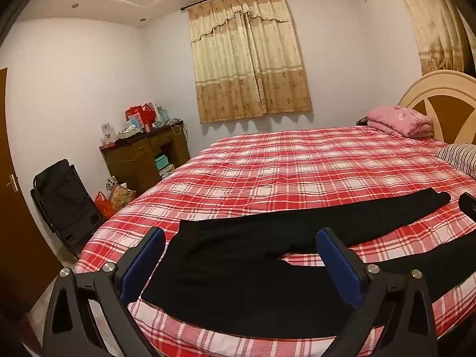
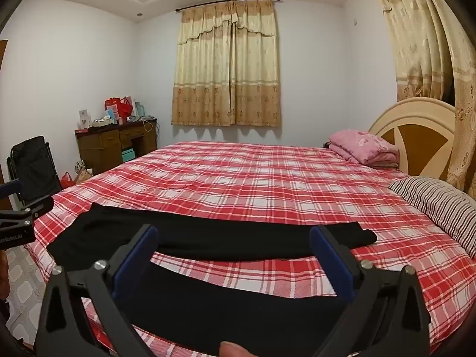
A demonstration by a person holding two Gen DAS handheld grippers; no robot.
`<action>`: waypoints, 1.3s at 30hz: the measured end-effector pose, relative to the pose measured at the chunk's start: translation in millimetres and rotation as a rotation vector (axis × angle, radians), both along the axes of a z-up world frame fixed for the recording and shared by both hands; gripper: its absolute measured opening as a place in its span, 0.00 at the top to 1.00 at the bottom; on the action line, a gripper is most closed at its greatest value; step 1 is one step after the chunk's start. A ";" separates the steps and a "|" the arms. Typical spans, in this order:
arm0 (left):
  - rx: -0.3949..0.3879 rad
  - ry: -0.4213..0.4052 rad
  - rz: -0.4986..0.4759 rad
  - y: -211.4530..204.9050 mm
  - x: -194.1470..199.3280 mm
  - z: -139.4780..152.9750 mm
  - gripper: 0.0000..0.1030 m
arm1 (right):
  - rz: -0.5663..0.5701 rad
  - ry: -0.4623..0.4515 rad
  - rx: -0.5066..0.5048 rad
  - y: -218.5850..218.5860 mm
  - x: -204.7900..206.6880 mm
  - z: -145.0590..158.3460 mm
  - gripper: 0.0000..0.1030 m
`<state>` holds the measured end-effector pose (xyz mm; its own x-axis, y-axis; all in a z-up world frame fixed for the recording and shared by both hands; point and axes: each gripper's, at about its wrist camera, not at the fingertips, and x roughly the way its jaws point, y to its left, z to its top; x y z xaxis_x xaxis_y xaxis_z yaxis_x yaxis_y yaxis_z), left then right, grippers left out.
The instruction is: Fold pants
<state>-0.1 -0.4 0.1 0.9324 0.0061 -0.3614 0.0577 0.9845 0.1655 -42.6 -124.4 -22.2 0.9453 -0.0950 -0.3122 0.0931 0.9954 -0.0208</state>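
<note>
Black pants (image 1: 244,270) lie flat on the red plaid bed (image 1: 297,163), waist at the left, two legs spread toward the right. My left gripper (image 1: 241,238) is open, its blue pads (image 1: 139,261) on either side of the waist and crotch area, just above the cloth. In the right wrist view the far leg (image 2: 208,232) and the near leg (image 2: 232,306) lie apart with plaid between them. My right gripper (image 2: 232,235) is open over the near leg, holding nothing. The left gripper's black body shows at the left edge of the right wrist view (image 2: 20,217).
A folded pink quilt (image 2: 364,147) and a striped pillow (image 2: 440,205) lie by the headboard (image 2: 416,136) at the right. A cluttered wooden desk (image 2: 116,142), a black folding chair (image 2: 32,166) and bags stand on the floor at left. Curtains hang behind.
</note>
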 end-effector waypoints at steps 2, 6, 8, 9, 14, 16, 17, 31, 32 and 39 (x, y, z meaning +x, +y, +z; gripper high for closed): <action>0.002 0.000 0.003 -0.3 0.0 0.0 0.01 | 0.000 -0.005 -0.004 -0.1 0.0 -0.1 0.00; -0.002 -0.006 0.008 -2.7 -0.8 0.2 0.01 | -0.002 -0.005 0.000 -1.3 -0.1 0.2 0.00; -0.001 -0.008 0.010 -2.9 -3.8 -0.4 0.01 | -0.003 -0.006 0.002 -1.7 -0.6 0.7 0.00; -0.009 -0.006 0.011 -1.1 -2.7 1.5 0.01 | -0.002 -0.006 0.001 -1.7 -0.8 0.9 0.00; -0.013 -0.004 0.011 -5.5 -4.8 1.7 0.01 | -0.004 -0.004 -0.009 -9.5 0.1 4.7 0.00; -0.012 -0.002 0.010 -8.4 -5.5 1.3 0.01 | -0.010 -0.009 -0.008 -8.9 2.1 0.1 0.00; -0.014 -0.003 0.011 -6.7 -4.9 1.2 0.01 | -0.012 -0.009 -0.012 -3.2 1.0 -0.1 0.00; -0.022 0.003 0.018 7.2 4.2 -1.2 0.01 | -0.012 -0.001 -0.017 -2.0 1.2 -1.6 0.00; -0.022 0.003 0.017 7.4 4.8 -1.8 0.01 | -0.012 0.000 -0.018 -2.0 0.6 -1.6 0.00; -0.022 0.003 0.017 7.9 4.6 -1.5 0.01 | -0.012 0.000 -0.018 -1.9 1.2 -1.8 0.00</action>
<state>4.5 7.5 -1.5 0.9312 0.0136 -0.3644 0.0417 0.9888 0.1435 -41.5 -126.3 -23.9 0.9439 -0.1116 -0.3107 0.1048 0.9938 -0.0384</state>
